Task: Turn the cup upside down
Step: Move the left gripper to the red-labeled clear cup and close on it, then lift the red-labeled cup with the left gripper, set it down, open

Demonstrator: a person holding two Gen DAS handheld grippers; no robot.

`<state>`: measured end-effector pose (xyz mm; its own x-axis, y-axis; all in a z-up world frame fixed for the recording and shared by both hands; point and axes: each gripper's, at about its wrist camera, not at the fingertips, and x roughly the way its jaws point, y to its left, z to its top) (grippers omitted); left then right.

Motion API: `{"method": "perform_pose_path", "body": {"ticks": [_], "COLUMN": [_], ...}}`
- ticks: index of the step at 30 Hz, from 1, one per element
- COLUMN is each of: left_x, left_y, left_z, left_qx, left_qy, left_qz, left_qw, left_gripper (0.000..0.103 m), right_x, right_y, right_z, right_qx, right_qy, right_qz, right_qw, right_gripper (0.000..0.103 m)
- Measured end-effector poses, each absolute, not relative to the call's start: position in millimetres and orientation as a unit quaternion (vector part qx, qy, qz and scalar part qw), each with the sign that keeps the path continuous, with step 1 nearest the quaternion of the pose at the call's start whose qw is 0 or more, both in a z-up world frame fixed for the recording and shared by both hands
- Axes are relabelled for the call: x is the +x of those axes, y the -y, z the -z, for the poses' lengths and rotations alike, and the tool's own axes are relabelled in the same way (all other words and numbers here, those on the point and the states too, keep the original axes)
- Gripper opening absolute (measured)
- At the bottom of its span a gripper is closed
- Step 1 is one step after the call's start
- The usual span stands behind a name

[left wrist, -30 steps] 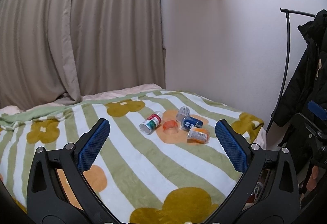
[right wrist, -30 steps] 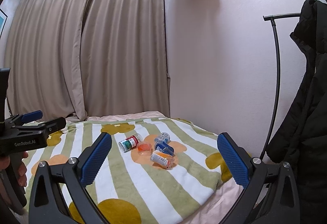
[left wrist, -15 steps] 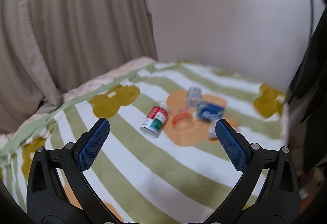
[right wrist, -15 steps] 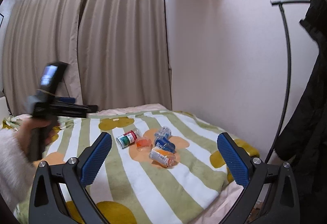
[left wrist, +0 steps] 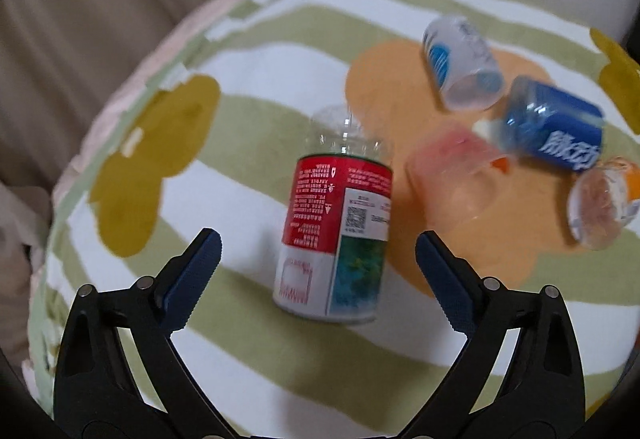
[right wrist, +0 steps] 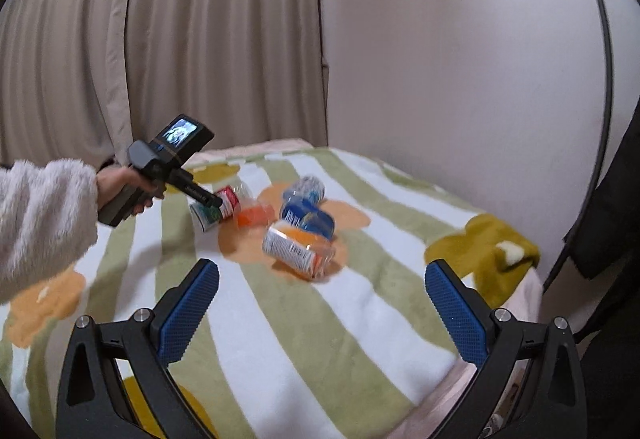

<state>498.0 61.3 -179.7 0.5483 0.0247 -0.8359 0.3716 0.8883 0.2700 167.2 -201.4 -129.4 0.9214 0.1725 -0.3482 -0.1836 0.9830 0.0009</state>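
Note:
A translucent orange cup (left wrist: 452, 175) lies on its side on the striped blanket (left wrist: 248, 339), its mouth facing me. It sits just right of a red-and-green labelled clear bottle (left wrist: 340, 235), which also lies flat. My left gripper (left wrist: 317, 241) is open and hovers close over that bottle, with the cup ahead of its right finger. In the right wrist view the cup (right wrist: 256, 215) shows small at mid-bed, partly blurred. My right gripper (right wrist: 322, 269) is open with nothing in it, well back from the pile.
A white-and-blue container (left wrist: 460, 63), a blue-labelled bottle (left wrist: 556, 127) and an orange-labelled clear bottle (left wrist: 600, 203) lie beside the cup. A fluffy white sleeve (right wrist: 44, 211) reaches in from the left. Curtains (right wrist: 180, 39), a wall and a dark coat (right wrist: 616, 219) border the bed.
My left gripper has moved forward and down, close over the red-labelled bottle and the cup. The right gripper has barely shifted. The sleeve and left tool now reach toward the pile.

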Motion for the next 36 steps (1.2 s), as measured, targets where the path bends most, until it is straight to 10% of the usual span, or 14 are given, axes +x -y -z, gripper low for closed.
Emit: {"method": "perform_pose_path", "body": {"ticks": [4,8,36], "left_x": [514,526,259], "left_y": [-58,-52,5], "left_z": [197,214,67], "left_qx": [0.216,0.222,0.148], "left_qy": [-0.484,-0.512,-0.467], "left_qz": [0.11,0.116,0.123], "left_qw": [0.841,0.822,0.863], "left_gripper": [0.089,0.058,0.057], "right_x": [180,186,82], "right_y": [196,191,214], "right_z": [145,153,54], "right_qx": [-0.017,-0.016,0.038], "right_qy": [-0.189,-0.196,-0.133], "right_qz": [-0.099,-0.108,-0.157], "right_qw": [0.977,0.975,0.978], "right_gripper": [0.103,0.103,0.103]}}
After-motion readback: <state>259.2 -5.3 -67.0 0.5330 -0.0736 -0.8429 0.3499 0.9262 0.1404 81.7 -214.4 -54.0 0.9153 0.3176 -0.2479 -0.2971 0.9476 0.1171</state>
